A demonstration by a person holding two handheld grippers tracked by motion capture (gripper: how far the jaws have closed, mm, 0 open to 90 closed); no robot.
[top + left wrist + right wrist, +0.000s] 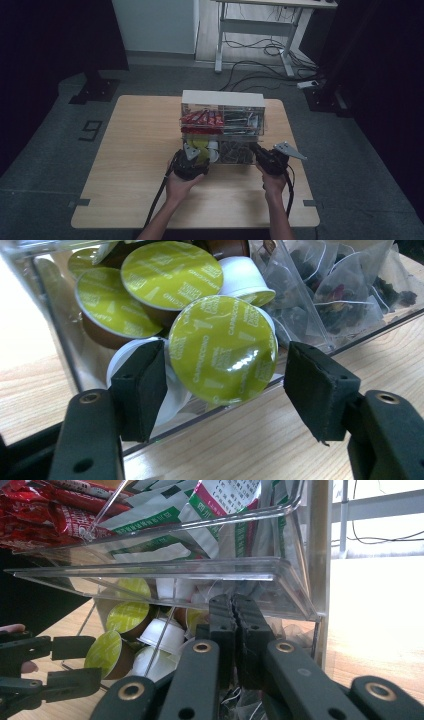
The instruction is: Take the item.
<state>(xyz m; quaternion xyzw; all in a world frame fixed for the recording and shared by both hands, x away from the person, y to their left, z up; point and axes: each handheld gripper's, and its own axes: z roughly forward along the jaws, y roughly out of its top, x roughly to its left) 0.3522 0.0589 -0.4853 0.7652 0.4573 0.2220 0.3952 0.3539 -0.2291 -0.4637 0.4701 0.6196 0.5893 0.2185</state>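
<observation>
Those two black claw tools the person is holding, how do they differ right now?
The left gripper has its jaws spread wide on either side of a green-lidded coffee capsule, not yet pinching it. The right gripper has its jaws pressed together, holding nothing, under the clear organizer's upper tray. Both point into the organizer's lower level.

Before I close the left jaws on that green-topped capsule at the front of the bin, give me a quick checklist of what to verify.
1. Left gripper open: ok, jaws spread wide.
2. Front capsule between the jaws: ok, its green foil lid sits centred in the gap.
3. Pads clear of the other capsules: cannot tell; the left pad overlaps a white capsule behind it.
4. Clear bin's front lip out of the closing path: cannot tell; it runs right below the capsule.
5. Right gripper out of the way: ok, shut, at the tea bag side under the upper shelf.
</observation>
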